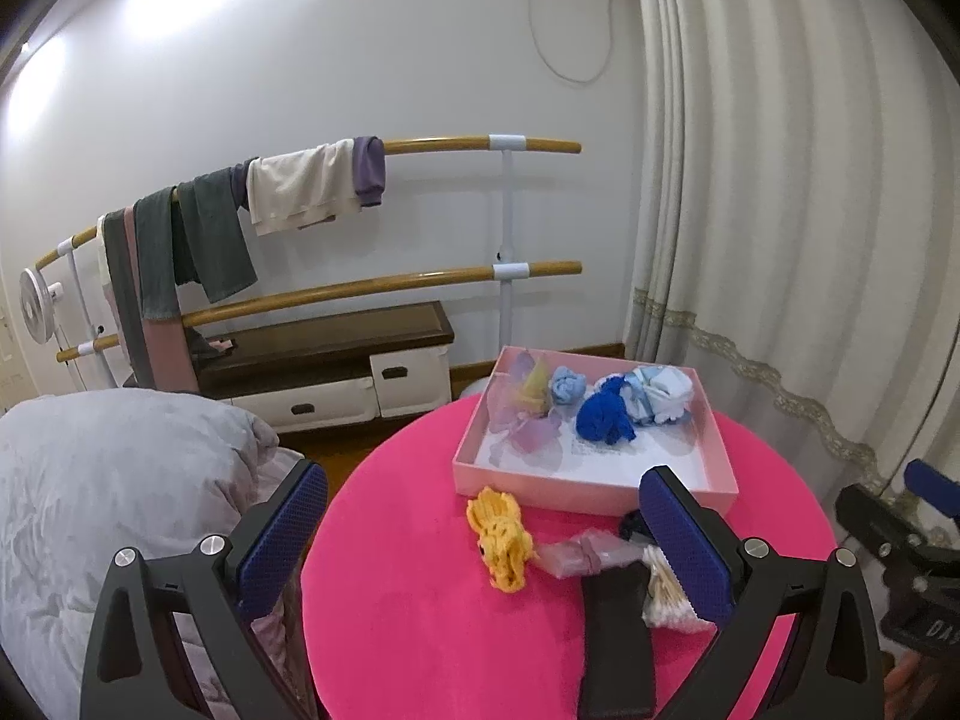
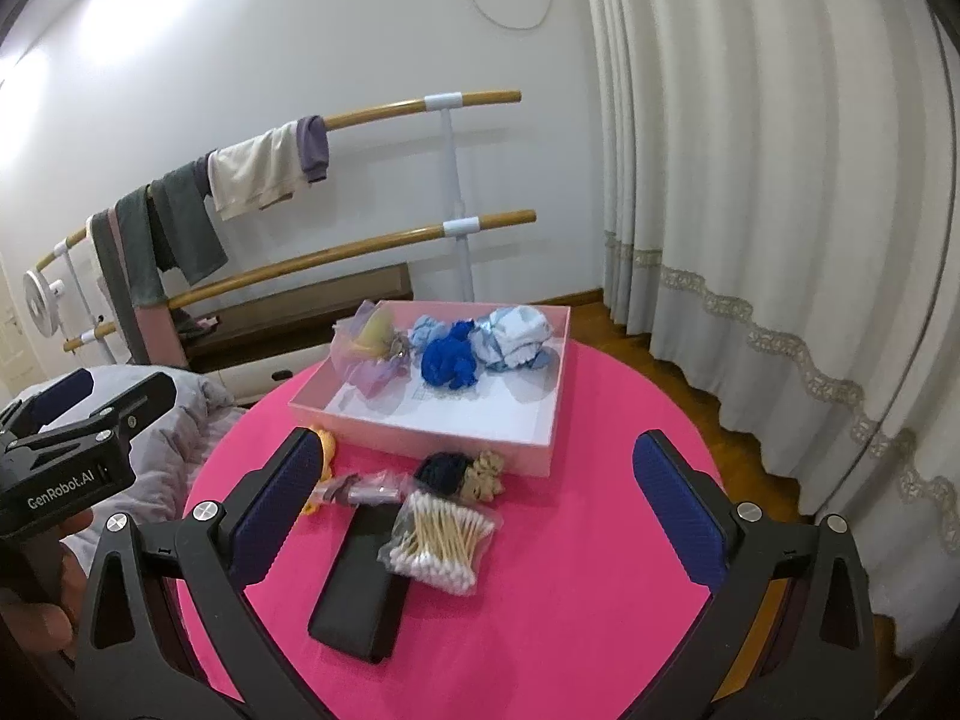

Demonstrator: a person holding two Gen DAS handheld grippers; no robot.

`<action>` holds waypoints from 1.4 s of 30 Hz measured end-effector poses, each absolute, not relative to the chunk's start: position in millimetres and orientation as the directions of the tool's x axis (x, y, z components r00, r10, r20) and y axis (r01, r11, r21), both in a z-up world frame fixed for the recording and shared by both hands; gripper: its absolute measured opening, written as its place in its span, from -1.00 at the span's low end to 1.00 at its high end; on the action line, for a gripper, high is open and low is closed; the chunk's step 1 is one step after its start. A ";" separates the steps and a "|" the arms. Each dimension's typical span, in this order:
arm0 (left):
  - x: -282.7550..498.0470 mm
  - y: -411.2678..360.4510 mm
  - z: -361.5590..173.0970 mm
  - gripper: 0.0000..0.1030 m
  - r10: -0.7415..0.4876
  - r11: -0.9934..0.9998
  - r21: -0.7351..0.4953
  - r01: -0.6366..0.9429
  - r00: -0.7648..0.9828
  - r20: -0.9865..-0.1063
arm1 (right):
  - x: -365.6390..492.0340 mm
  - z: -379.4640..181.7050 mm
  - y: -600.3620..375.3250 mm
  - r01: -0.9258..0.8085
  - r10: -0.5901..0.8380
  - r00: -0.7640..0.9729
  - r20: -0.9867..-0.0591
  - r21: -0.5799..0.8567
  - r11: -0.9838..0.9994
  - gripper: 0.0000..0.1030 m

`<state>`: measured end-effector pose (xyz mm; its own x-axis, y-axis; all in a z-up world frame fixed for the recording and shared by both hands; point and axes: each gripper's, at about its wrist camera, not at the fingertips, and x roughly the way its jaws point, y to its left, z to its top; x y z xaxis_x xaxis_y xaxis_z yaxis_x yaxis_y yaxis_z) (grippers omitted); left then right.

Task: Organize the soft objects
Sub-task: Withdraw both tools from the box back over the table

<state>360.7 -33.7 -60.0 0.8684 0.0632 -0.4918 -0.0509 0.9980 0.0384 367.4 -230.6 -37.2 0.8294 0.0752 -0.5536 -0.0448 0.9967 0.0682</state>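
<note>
A pink box (image 1: 591,495) (image 2: 456,441) stands at the far side of a round pink table (image 1: 420,618) (image 2: 576,570). It holds a purple gauze piece (image 1: 528,420) (image 2: 375,354), a dark blue bundle (image 1: 603,417) (image 2: 447,363) and light blue bundles (image 1: 657,393) (image 2: 513,336). On the table in front lie a yellow knitted piece (image 1: 501,531) (image 2: 324,456), a dark navy soft piece (image 2: 441,471) and a tan knitted piece (image 2: 486,474). My left gripper (image 1: 483,546) is open and empty above the yellow piece. My right gripper (image 2: 474,510) is open and empty above the table's middle.
A bag of cotton swabs (image 2: 441,543) (image 1: 663,597), a black flat case (image 2: 360,585) (image 1: 618,642) and a small plastic packet (image 2: 366,489) (image 1: 579,555) lie on the table. A grey quilt (image 1: 114,510) lies left. Curtains (image 2: 750,180) hang right; a rail with clothes (image 1: 288,192) stands behind.
</note>
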 end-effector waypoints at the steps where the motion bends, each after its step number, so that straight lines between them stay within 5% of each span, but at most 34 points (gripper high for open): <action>1: 357.0 -34.4 -57.9 1.00 0.063 0.998 0.038 -0.050 0.868 -0.492 | 366.0 -38.3 -229.2 -0.047 0.077 0.828 -0.555 0.067 0.997 1.00; 30: 340.7 -32.0 -44.7 1.00 0.058 0.998 0.008 -0.063 0.852 -0.521 | 356.1 -36.3 -236.0 -0.027 0.063 0.827 -0.558 0.073 0.997 1.00; 42: 367.7 -17.5 -78.1 1.00 0.066 0.997 0.012 -0.074 0.790 -0.609 | 383.0 -78.1 -253.9 -0.001 0.074 0.747 -0.661 0.111 0.994 1.00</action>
